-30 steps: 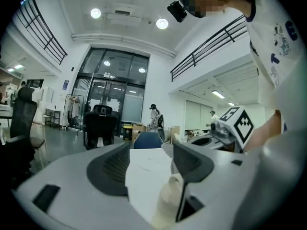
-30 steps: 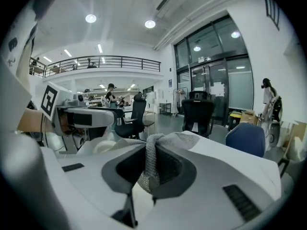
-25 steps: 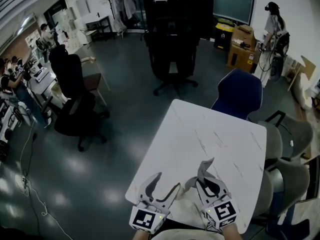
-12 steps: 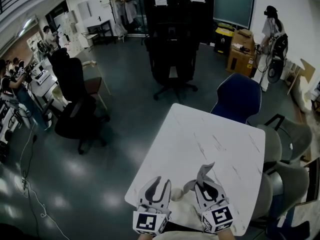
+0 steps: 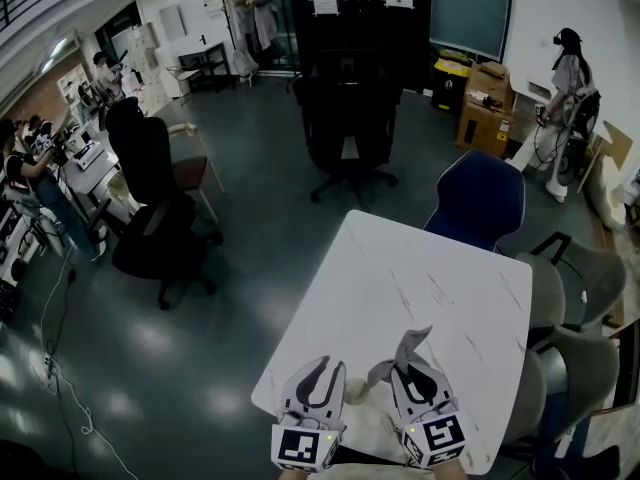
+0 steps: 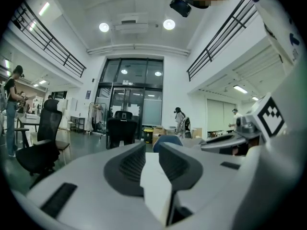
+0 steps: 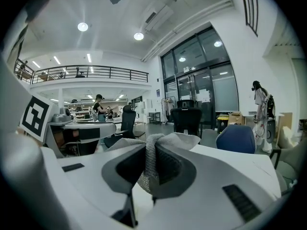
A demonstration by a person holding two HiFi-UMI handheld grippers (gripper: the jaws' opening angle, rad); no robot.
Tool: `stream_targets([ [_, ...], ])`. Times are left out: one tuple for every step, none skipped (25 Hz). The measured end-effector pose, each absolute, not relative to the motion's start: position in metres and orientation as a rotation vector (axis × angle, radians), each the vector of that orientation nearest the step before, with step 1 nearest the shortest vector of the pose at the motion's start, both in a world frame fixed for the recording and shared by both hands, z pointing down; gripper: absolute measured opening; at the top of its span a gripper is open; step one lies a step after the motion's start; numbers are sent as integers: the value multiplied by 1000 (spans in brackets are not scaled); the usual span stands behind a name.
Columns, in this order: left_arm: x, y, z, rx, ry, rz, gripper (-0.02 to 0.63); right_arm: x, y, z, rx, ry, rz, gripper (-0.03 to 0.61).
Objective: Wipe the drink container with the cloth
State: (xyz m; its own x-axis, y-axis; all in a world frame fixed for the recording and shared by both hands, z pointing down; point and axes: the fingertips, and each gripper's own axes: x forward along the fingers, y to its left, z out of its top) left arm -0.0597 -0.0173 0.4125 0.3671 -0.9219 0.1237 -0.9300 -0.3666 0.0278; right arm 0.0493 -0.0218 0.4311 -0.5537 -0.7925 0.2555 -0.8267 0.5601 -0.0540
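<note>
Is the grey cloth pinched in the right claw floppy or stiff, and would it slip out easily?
Probably floppy: the cloth bunches and folds over above the right gripper instead of standing flat. It looks light, since a small pinch holds it. Its bumpy weave likely catches on the ribbed pads, so slipping seems unlikely.

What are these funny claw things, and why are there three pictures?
They are hand tools, not a robot: a person holds one gripper in each hand. One picture comes from a camera on the person's head, looking down at a white table. The other two come from cameras riding on each gripper. The right gripper pinches a grey cloth in its jaws. The left gripper has just been closing its jaws on a white thing; I can't tell what it is.
</note>
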Motion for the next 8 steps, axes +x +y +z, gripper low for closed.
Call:
stream_targets([
  [-59,-17,412,2527,-1712,134,87,49,-22,431,1362,-2589,245,57],
  [-58,-17,412,2530,-1711,133,84,49,-22,432,1362,-2587,244,57],
  [-57,-16,410,2528,-1710,131,83,49,-21,432,1363,-2586,243,57],
  [-56,-16,409,2525,-1709,130,81,49,-21,432,1365,-2585,243,57],
  [-56,-16,408,2525,-1709,132,80,49,-21,433,1366,-2585,244,57],
  [-55,-15,407,2526,-1710,136,80,50,-21,433,1368,-2586,246,57],
  [-55,-15,407,2526,-1711,139,80,50,-21,433,1369,-2586,249,57],
  [-55,-15,407,2526,-1713,141,80,50,-21,433,1370,-2586,252,57],
])
